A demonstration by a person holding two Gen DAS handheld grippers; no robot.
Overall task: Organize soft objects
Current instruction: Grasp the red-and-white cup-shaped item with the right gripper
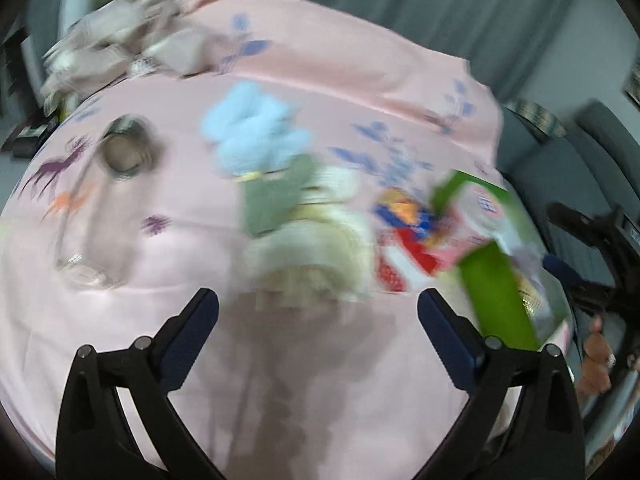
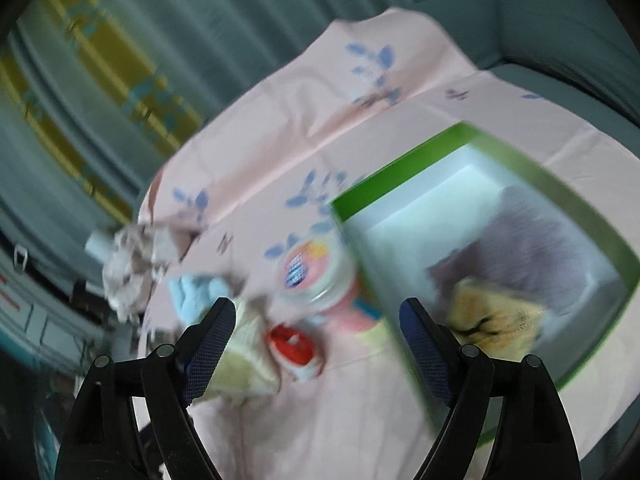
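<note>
The views are blurred. My left gripper (image 1: 318, 300) is open over bare pink cloth, nothing between its fingers. Just beyond it lie a cream cloth (image 1: 316, 252), an olive green cloth (image 1: 276, 196) and a light blue fluffy piece (image 1: 256, 128). My right gripper (image 2: 318, 308) is open too, holding nothing, above a small red item (image 2: 292, 344). Its right finger overlaps the wall of a green box (image 2: 404, 166) with a white inside, which holds a purple cloth (image 2: 532, 236) and an orange plush piece (image 2: 496, 320). The cream cloth (image 2: 244, 360) lies by its left finger.
A pink printed cloth (image 1: 320, 380) covers the table. A crumpled beige cloth (image 1: 120, 48) lies at the far left corner. A clear glass item (image 1: 88, 268) stands left, a pink-lidded jar (image 2: 312, 272) beside the box. Grey curtains and a dark seat lie behind.
</note>
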